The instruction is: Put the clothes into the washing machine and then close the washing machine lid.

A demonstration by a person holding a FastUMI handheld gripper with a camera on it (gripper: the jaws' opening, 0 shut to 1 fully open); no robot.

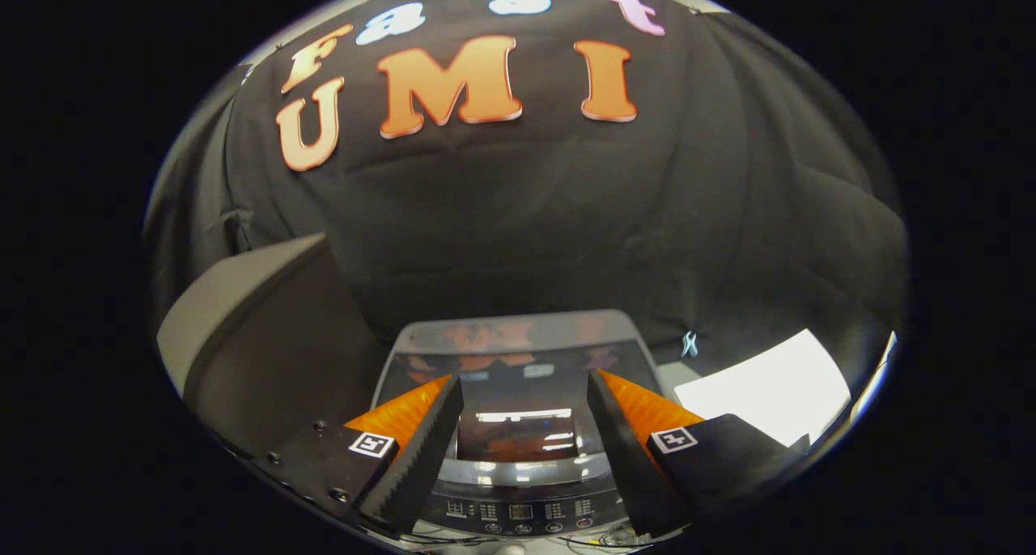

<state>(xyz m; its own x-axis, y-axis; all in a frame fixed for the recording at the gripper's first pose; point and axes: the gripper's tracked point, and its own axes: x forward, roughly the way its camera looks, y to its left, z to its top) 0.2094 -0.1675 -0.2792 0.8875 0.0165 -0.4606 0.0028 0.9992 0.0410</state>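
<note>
Gripper (524,389) with its fingers (421,450) spread wide, nothing between them, held above the washer (518,490). The two fingers frame the washer's lid (518,353), which lies shut and flat over the tub; its dark glossy panel reflects light bars and the cloth wall behind. The lid's rear edge, a paler grey band, lies just beyond the fingertips; its front edge meets a curved grey rim, below which sits the control panel (518,513) with a row of small buttons and a display, too small to read. Open air fills the gap between the fingers and the lid surface; whether the fingers touch the lid cannot be told. Clothes cannot be made out; the tub interior is hidden by the shut lid. Left of the washer, just beside its edge, stands a tall grey box-like unit (259,328) with a slanted top, rising above the lid level. Right of the washer lies a bright white sheet (769,389) on a flat surface, near the washer's right rear corner. A black cloth wall (526,215) closes the room directly behind the washer.
</note>
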